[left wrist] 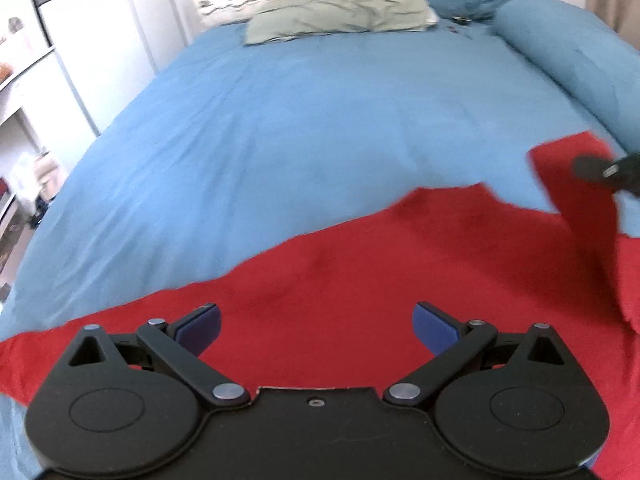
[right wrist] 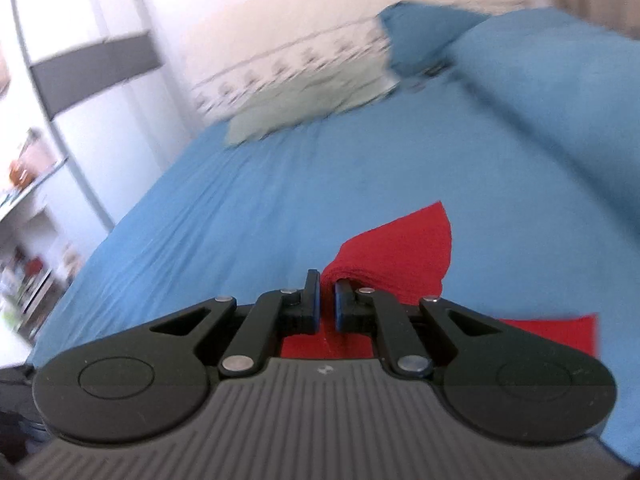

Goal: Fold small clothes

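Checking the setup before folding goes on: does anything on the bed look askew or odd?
Only the red cloth garment: it lies skewed on the blue bedsheet, one corner lifted and bunched in the shut right gripper. The left gripper hovers open.

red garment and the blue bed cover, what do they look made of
Red garment: looks like a soft matte knit or fleece, judging by its slightly fuzzy surface and limp drape where the right gripper pinches it. Blue bed cover: seems a matte woven cotton with fine creases, no sheen.
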Available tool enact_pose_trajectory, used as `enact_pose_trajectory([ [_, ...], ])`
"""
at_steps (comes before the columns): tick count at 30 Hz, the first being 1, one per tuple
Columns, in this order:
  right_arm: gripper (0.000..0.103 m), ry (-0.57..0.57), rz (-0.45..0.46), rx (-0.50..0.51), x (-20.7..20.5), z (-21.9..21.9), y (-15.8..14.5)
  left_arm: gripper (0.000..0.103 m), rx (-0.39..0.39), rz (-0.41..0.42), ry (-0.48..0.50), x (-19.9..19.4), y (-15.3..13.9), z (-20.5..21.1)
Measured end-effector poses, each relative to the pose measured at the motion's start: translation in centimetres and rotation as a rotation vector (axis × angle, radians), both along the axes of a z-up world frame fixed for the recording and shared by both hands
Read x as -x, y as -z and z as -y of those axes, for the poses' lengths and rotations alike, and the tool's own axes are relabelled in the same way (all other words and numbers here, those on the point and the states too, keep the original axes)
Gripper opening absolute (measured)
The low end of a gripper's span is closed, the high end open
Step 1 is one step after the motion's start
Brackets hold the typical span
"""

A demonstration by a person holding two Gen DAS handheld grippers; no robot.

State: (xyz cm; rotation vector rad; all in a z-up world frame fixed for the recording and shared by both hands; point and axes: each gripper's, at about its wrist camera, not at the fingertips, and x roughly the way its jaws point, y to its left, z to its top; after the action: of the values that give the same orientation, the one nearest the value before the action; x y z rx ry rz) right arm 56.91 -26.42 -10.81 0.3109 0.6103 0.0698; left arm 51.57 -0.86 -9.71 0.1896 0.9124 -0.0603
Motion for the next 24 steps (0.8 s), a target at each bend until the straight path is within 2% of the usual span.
enact_pose_trajectory([
  [5,0.022,-0.120,-0.080,0.094,-2.3,-9.0,5.4,0.103,0.002,-0.026,-0.041,-0.1,1.7,-5.4],
  [7,0.022,-0.144,-0.111,0.144,-2.5,-11.0,7.5,0.103,0.007,-0.037,-0.052,0.0,2.3,-6.8],
  [13,0.023,-0.157,-0.189,0.231,-1.8,-15.2,10.9,0.103,0.032,-0.064,-0.064,-0.8,3.0,-8.9],
  [16,0.037,-0.172,-0.213,0.229,-1.4,-15.0,11.5,0.103,0.050,-0.071,-0.062,-1.0,3.0,-8.9],
  [18,0.071,-0.178,-0.183,0.208,-0.4,-14.2,11.1,0.103,0.069,-0.077,-0.049,-1.4,3.0,-9.0],
  [19,0.079,-0.176,-0.164,0.205,0.1,-13.8,10.7,0.103,0.080,-0.077,-0.037,-1.5,2.8,-8.5],
  [20,0.082,-0.168,-0.150,0.207,0.2,-13.2,10.2,0.103,0.083,-0.077,-0.026,-1.6,2.7,-8.2],
  [24,0.083,-0.128,-0.145,0.199,2.1,-10.0,7.9,0.103,0.109,-0.089,0.030,-2.2,2.2,-4.9],
])
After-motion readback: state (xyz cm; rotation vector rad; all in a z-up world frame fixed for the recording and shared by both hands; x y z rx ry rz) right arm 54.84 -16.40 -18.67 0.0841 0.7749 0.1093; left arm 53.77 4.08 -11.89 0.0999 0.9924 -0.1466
